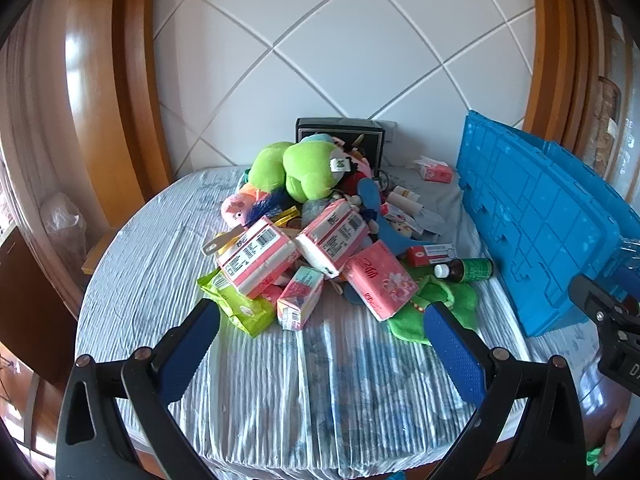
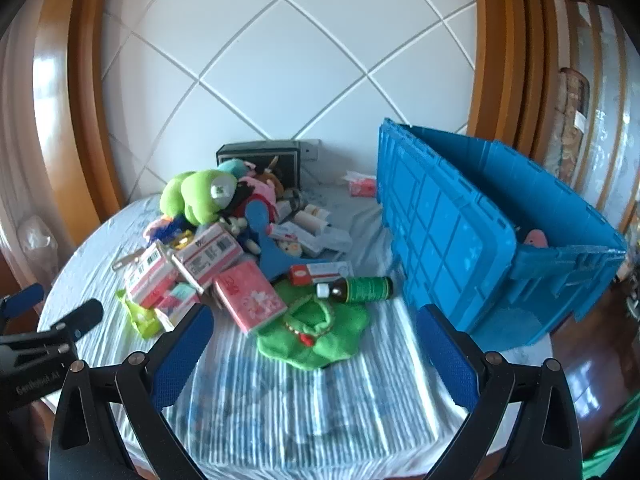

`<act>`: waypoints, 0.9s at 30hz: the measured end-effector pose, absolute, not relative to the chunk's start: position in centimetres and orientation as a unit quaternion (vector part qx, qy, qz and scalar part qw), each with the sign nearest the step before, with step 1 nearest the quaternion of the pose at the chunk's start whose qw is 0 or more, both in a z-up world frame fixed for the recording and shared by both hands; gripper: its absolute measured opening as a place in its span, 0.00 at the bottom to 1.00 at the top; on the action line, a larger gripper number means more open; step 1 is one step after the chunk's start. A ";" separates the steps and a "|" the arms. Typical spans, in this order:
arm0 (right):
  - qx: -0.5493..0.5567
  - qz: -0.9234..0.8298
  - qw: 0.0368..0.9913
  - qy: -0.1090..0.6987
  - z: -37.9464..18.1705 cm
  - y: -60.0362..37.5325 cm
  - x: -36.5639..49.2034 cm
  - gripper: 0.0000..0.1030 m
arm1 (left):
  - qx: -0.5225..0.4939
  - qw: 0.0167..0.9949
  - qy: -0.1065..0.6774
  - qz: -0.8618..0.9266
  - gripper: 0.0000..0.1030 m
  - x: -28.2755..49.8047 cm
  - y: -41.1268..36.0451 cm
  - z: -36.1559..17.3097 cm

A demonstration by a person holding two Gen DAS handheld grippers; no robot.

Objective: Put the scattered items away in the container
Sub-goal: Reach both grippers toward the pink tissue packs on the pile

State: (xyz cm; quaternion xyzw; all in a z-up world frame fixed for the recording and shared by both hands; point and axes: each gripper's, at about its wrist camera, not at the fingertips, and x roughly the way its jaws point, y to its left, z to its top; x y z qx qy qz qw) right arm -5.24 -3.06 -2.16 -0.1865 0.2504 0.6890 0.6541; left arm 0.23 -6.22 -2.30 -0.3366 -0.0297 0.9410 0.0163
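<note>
A heap of pink tissue packs (image 1: 256, 260), a green plush toy (image 1: 304, 172) and a dark bottle (image 2: 356, 289) crowds the striped tablecloth (image 1: 320, 380), left of the blue crate (image 2: 480, 232). Both the left gripper (image 1: 320, 354) and right gripper (image 2: 316, 354) gape wide and empty, short of the heap, the green cloth (image 2: 316, 336) nearest.

Round table (image 1: 160, 280), striped cloth — clutter pile (image 1: 312, 240), blue crate (image 2: 500, 240).

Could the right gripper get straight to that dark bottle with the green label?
Probably yes. The right gripper is open and empty, and the bottle lies exposed beside the blue crate, with only a flat green cloth in between.
</note>
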 end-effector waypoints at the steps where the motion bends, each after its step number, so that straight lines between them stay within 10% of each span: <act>1: -0.190 0.688 0.652 0.255 -2.5 -2.8 -5.2 1.00 | -0.341 0.016 -0.032 0.939 1.00 -0.1 -6.4 -2.6; 27: -0.352 0.750 0.453 0.328 -16.5 16.6 -10.8 1.00 | -0.484 -0.086 -0.046 0.870 0.90 -14.4 -6.9 -16.9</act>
